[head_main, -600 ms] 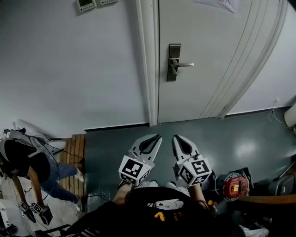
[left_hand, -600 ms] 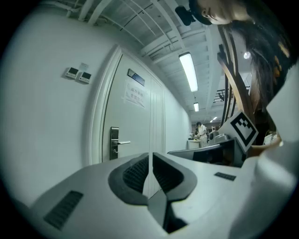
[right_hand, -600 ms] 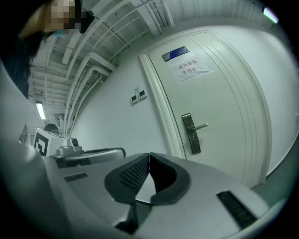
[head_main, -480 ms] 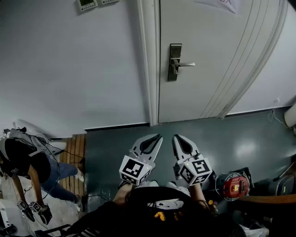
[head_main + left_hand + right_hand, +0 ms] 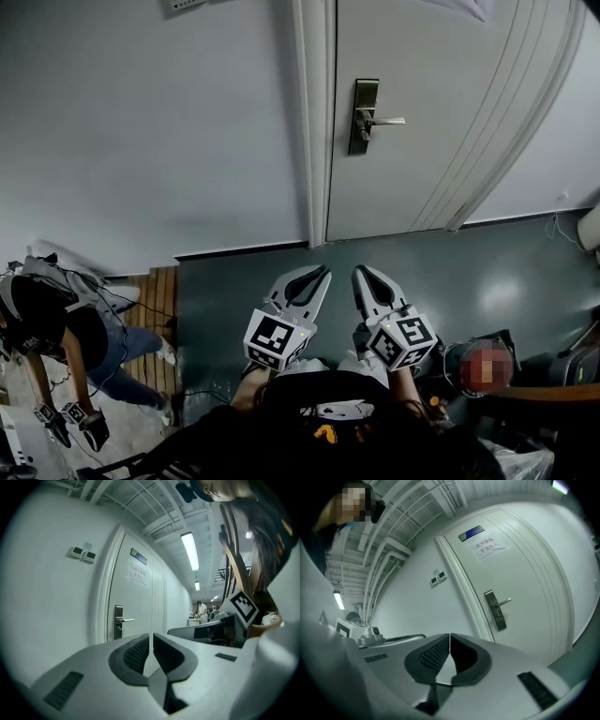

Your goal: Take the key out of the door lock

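The door lock is a metal plate point(image 5: 363, 117) with a lever handle point(image 5: 386, 120) on the white door point(image 5: 441, 112), far ahead of me. A key in it is too small to make out. My left gripper point(image 5: 323, 271) and right gripper point(image 5: 357, 272) are held low, side by side over the grey floor, both shut and empty, well short of the door. The left gripper view shows the left gripper point(image 5: 151, 635) with its jaws together and the lock plate point(image 5: 119, 622) beyond. The right gripper view shows the right gripper point(image 5: 449, 636) closed and the plate point(image 5: 495, 611) at a distance.
A person point(image 5: 56, 342) stands at the lower left holding other grippers, beside a wooden pallet point(image 5: 155, 300). Clutter lies at the lower right point(image 5: 553, 375). Wall controls point(image 5: 82, 553) hang left of the door frame. A paper sign point(image 5: 486, 545) is stuck on the door.
The head view has shifted a little, so the lock plate sits slightly higher and further right. Both grippers stay shut, low in the same place.
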Demonstrator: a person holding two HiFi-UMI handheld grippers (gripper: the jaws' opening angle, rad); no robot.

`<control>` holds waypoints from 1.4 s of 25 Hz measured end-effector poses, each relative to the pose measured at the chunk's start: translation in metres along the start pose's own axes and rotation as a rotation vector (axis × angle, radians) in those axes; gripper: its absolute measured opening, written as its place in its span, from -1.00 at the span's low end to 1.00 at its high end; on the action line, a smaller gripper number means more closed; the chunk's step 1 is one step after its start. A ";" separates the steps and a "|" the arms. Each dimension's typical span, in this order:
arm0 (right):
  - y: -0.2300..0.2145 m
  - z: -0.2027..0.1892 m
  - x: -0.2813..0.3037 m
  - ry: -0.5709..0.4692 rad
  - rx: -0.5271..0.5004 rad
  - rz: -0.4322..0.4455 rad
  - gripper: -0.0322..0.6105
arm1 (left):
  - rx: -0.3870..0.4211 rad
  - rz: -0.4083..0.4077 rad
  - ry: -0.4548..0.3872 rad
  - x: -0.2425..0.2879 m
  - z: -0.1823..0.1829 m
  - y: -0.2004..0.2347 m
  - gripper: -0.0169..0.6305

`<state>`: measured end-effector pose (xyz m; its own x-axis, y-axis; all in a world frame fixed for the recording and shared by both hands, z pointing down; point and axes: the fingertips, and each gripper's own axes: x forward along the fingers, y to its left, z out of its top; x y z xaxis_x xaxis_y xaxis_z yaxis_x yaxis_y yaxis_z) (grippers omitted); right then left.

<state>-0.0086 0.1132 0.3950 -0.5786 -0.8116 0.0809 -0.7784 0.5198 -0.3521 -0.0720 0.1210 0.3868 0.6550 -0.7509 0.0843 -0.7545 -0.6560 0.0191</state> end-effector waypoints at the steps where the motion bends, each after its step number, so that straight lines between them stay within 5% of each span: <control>1: 0.001 -0.002 0.000 0.005 0.002 -0.002 -0.88 | -0.008 0.001 0.001 -0.001 -0.002 0.002 -0.85; 17: -0.041 -0.001 0.037 0.027 0.020 0.001 -0.88 | -0.029 0.065 0.025 0.028 -0.018 0.040 -0.85; 35: -0.160 0.060 0.155 0.035 0.060 0.094 -0.87 | -0.018 0.134 0.063 0.188 0.002 0.121 -0.85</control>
<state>0.0406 -0.1111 0.4080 -0.6575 -0.7495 0.0766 -0.7047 0.5758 -0.4145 -0.0404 -0.0997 0.4030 0.5446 -0.8252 0.1494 -0.8362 -0.5480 0.0214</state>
